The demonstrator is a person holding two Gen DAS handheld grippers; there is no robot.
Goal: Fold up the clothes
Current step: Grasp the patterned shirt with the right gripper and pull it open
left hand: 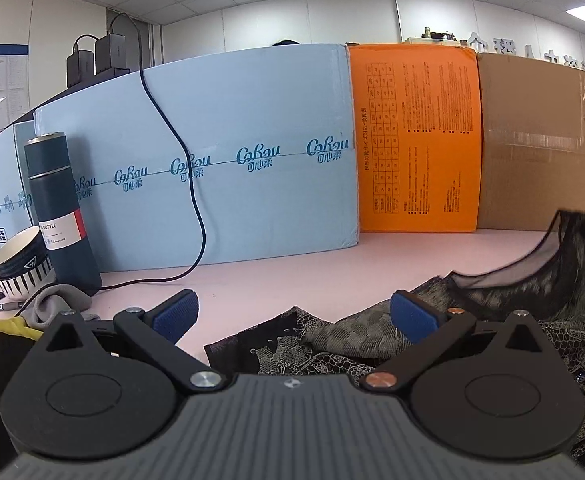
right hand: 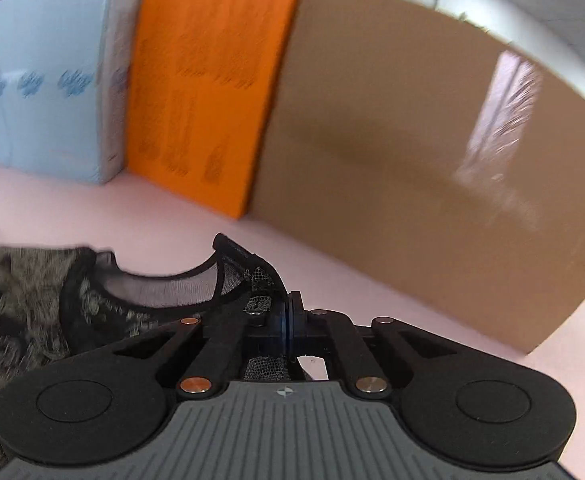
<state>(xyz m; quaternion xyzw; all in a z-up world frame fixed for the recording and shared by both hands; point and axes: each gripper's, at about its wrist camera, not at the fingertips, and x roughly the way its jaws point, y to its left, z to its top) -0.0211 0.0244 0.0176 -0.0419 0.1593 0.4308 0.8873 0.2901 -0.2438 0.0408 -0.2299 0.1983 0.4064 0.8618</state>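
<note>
Left wrist view: my left tongs (left hand: 294,318) are spread wide, holding nothing, hovering over the near edge of the dark lace garment (left hand: 472,320) on the pink surface (left hand: 272,280). The garment runs off to the right, one part raised. Dark bottle (left hand: 62,212), striped bowl (left hand: 22,266) and black cable (left hand: 172,128) stand left, before the blue box (left hand: 232,160); orange box (left hand: 416,140) and brown box (left hand: 548,148) behind.

Right wrist view, blurred: my right tongs (right hand: 288,320) are pinched tight on the garment's black trimmed edge (right hand: 248,268), lifting it above the surface; the rest trails left.
</note>
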